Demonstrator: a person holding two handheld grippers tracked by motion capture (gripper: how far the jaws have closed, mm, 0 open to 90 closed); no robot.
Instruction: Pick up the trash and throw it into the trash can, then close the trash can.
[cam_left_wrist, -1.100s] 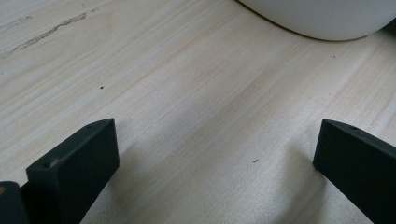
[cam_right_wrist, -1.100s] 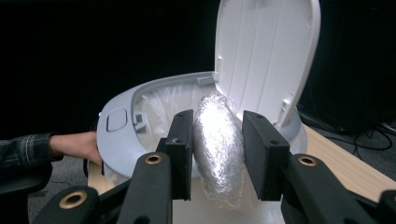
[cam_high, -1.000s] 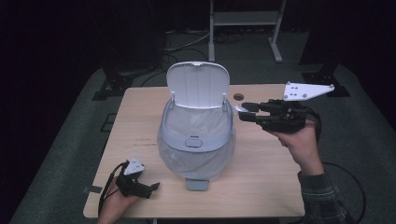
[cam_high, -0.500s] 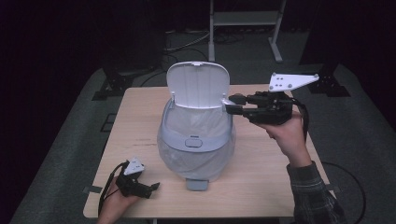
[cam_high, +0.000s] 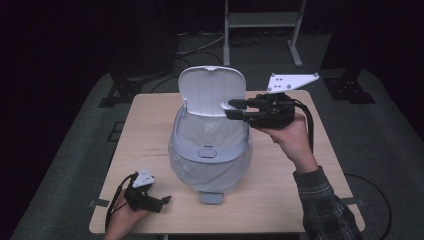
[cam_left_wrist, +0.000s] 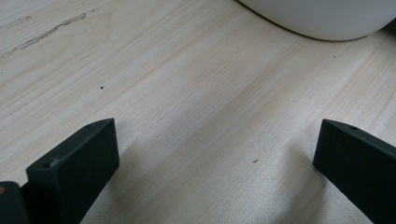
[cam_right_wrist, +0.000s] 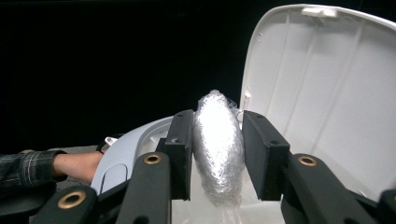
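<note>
Pale wood table (cam_high: 300, 175), dark room, grey carpet (cam_high: 75, 150)

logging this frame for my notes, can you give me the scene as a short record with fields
right gripper: shut on a crumpled wad of clear plastic wrap, held over the bin's open mouth
bin: white pedal bin standing mid-table, clear liner inside
lid: flipped up, upright behind the opening
left gripper: jaws open, nothing between them, low over the bare wood near the bin's base
table: light wood
likely next: let the wad drop into the bin
</note>
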